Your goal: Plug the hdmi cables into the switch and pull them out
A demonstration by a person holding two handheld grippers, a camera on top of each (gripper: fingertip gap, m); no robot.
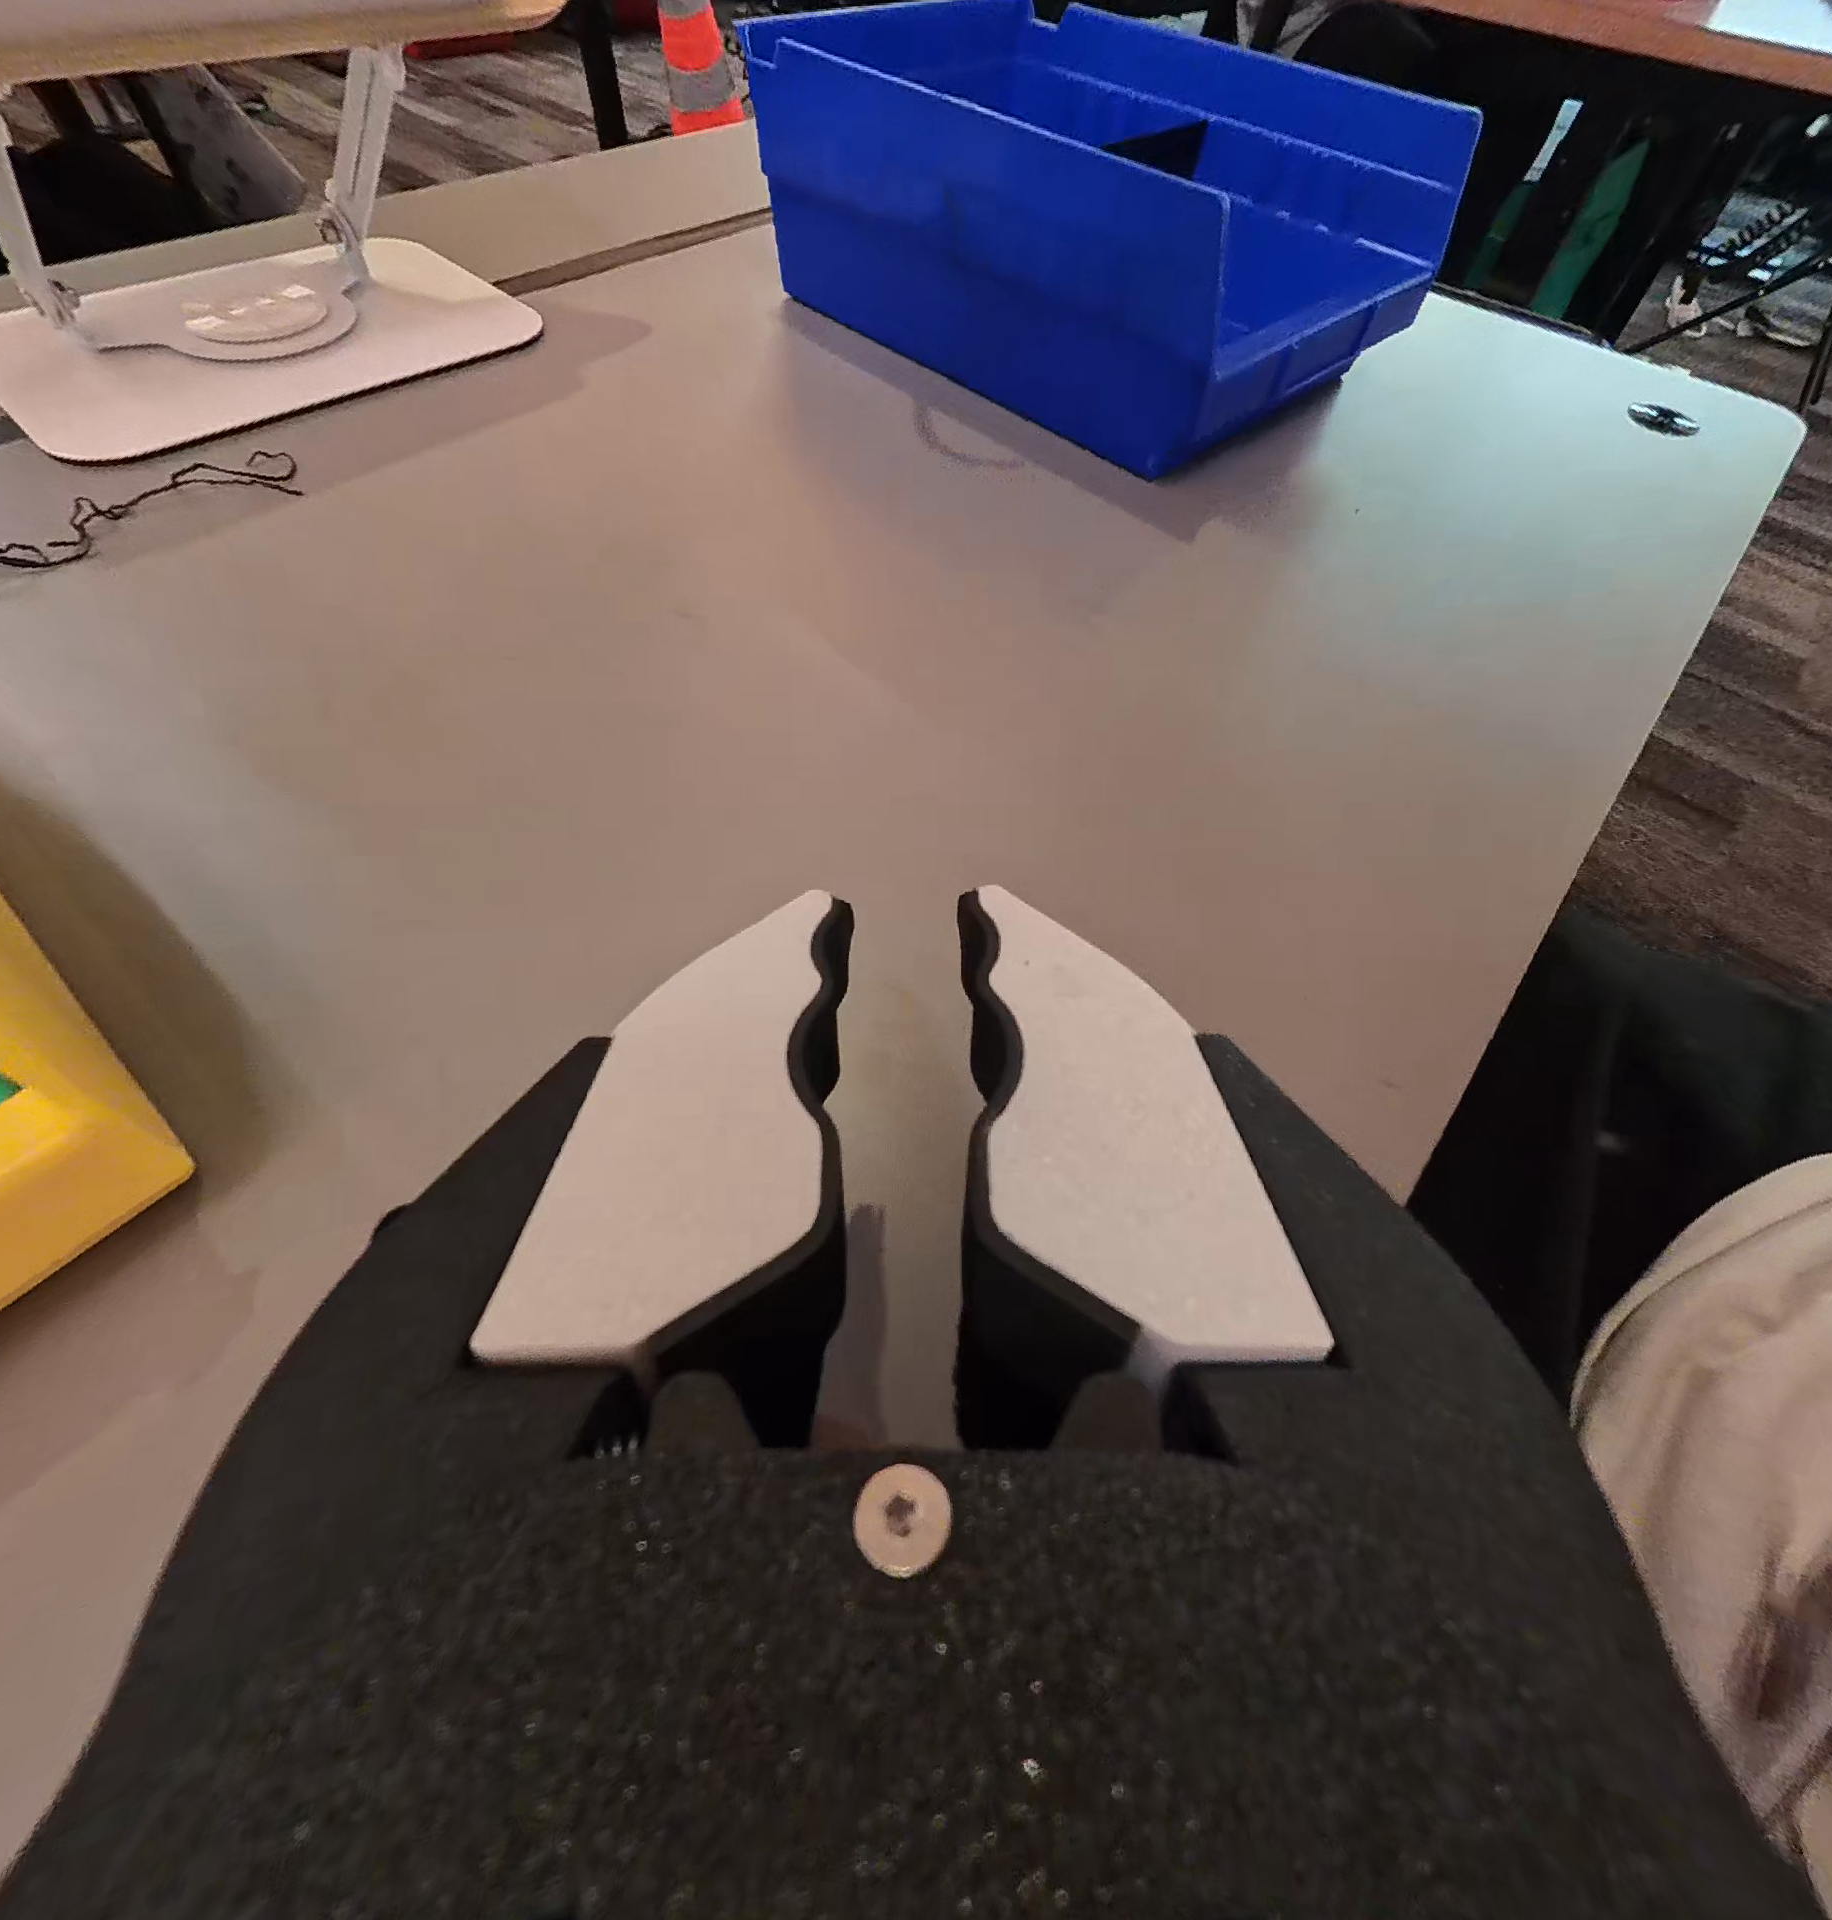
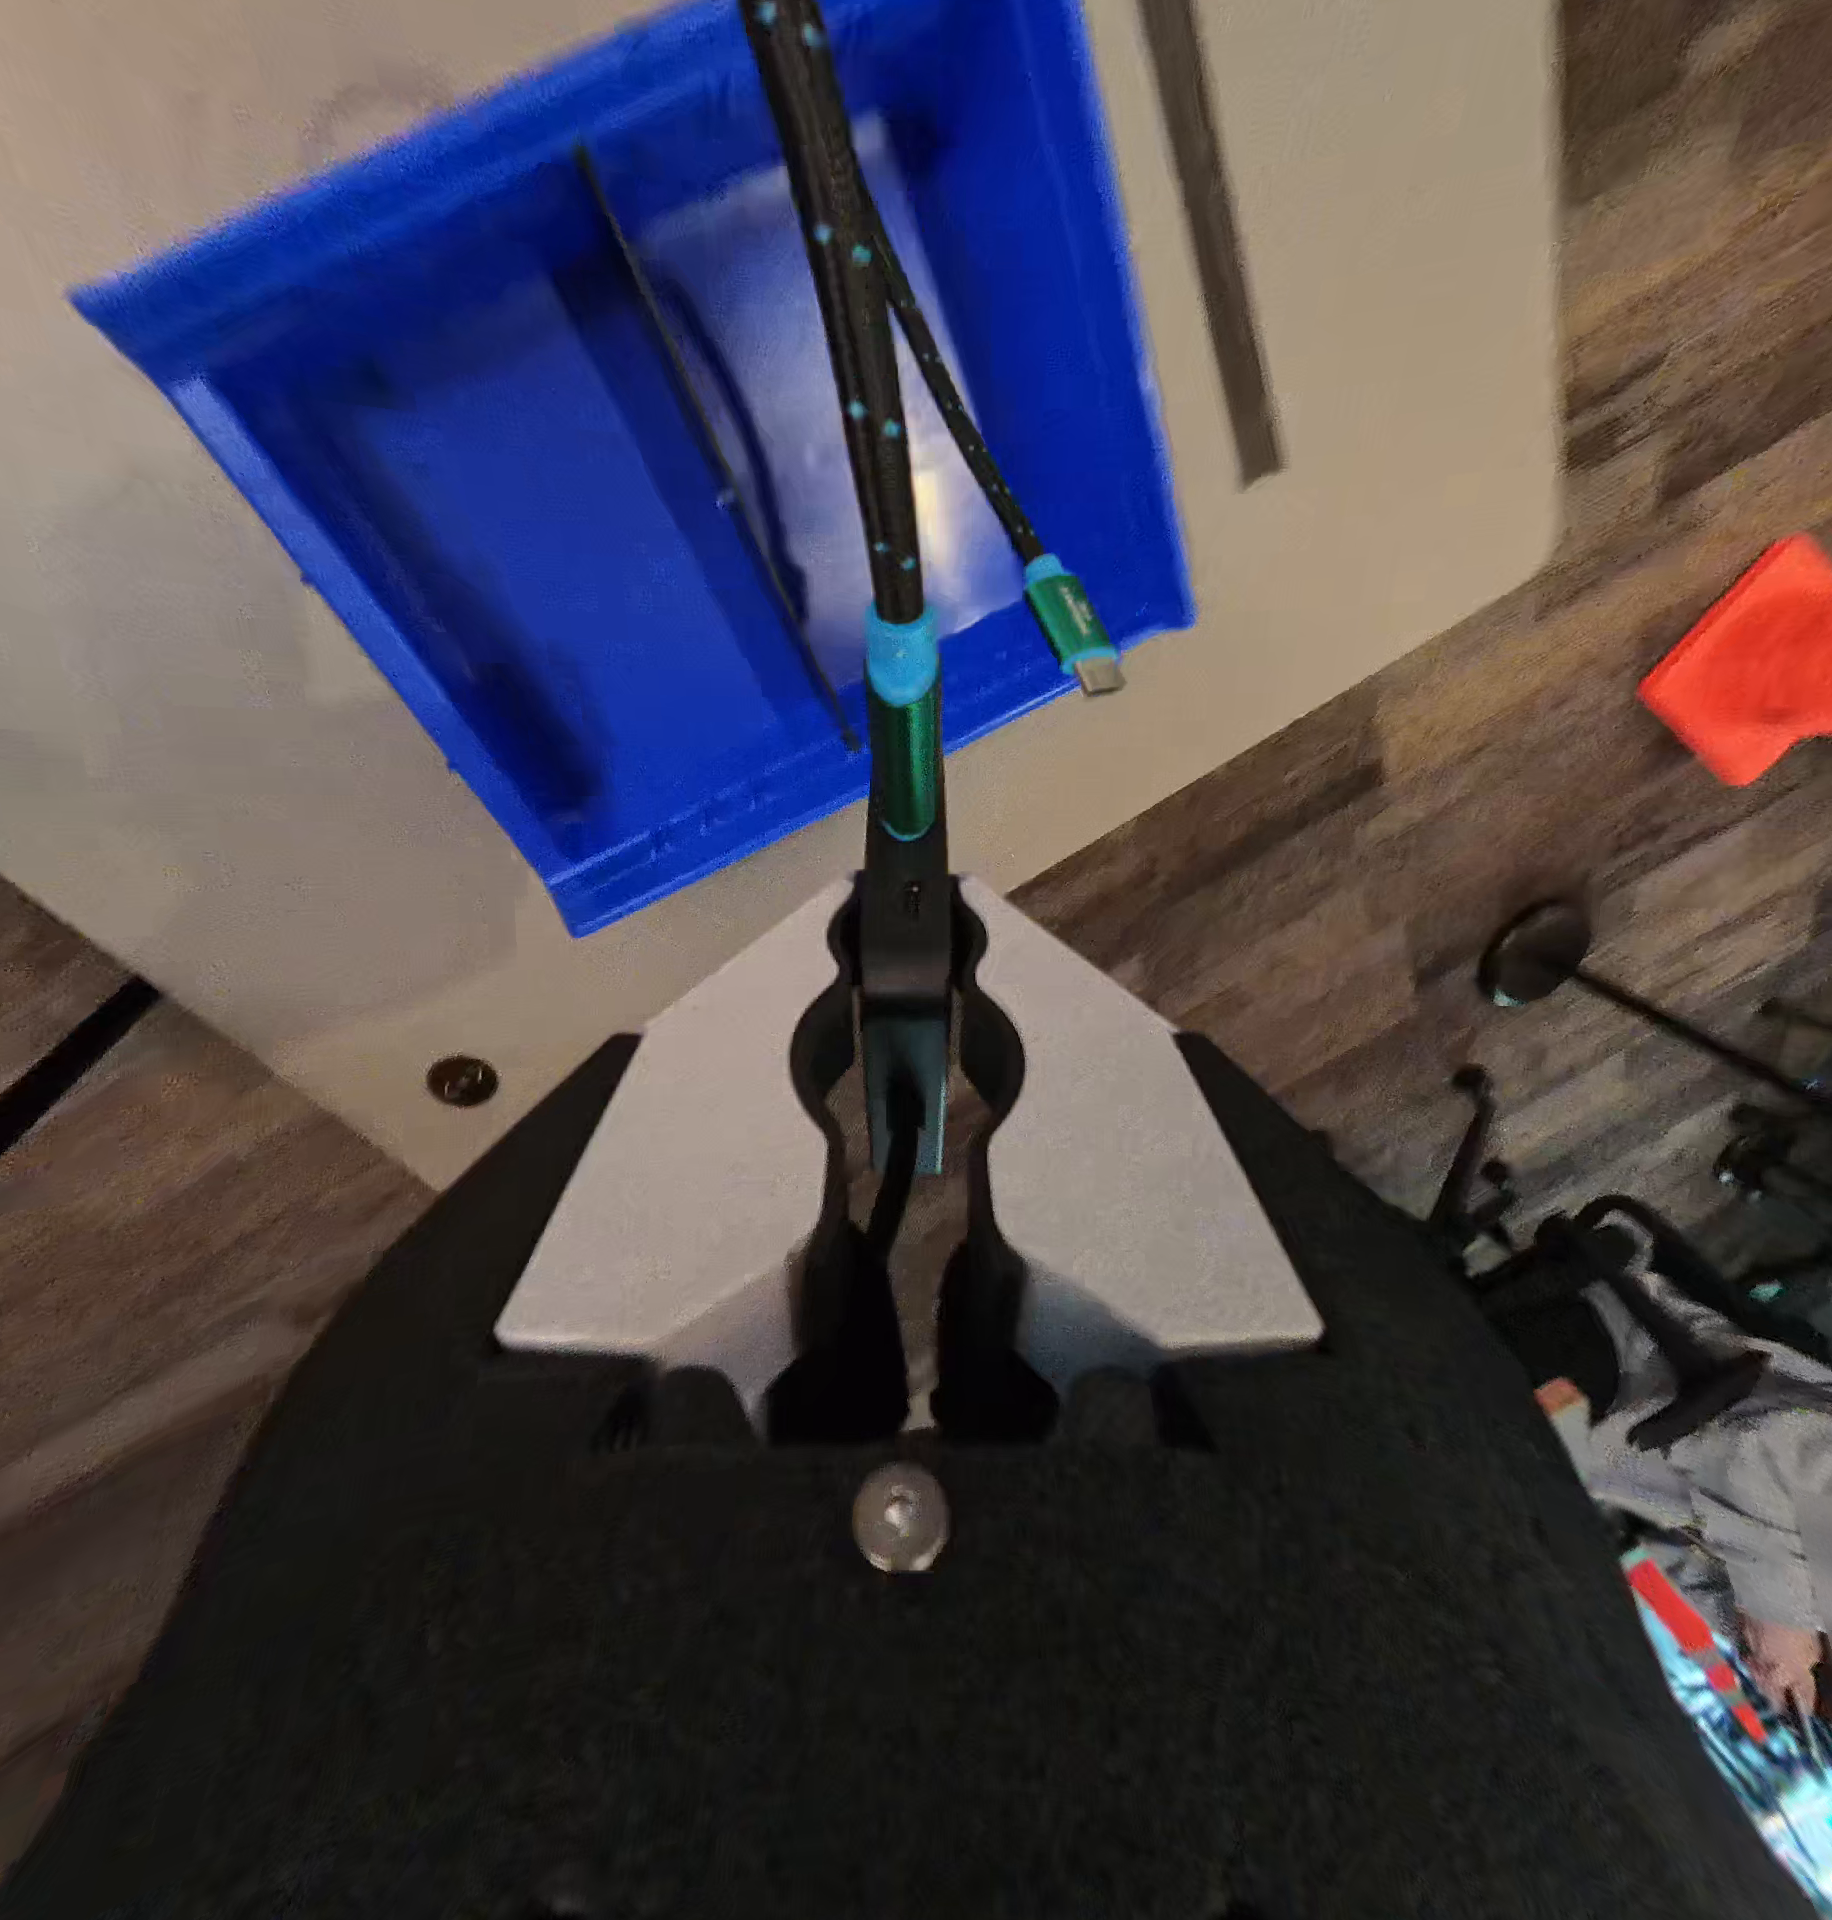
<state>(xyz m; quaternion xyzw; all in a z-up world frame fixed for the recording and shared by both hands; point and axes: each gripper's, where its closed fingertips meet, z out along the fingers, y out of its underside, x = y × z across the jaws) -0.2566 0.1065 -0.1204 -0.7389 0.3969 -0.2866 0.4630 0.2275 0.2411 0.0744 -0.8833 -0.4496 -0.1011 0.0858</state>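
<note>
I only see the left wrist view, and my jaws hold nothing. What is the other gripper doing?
Observer: The right gripper is shut on the dark switch.
Operator: Is a cable plugged into it?
Observer: Yes, one braided cable's green plug sits in the switch's front end.
Operator: Any other cable?
Observer: A second braided cable ends in a smaller green plug, dangling free over the blue bin.
</note>
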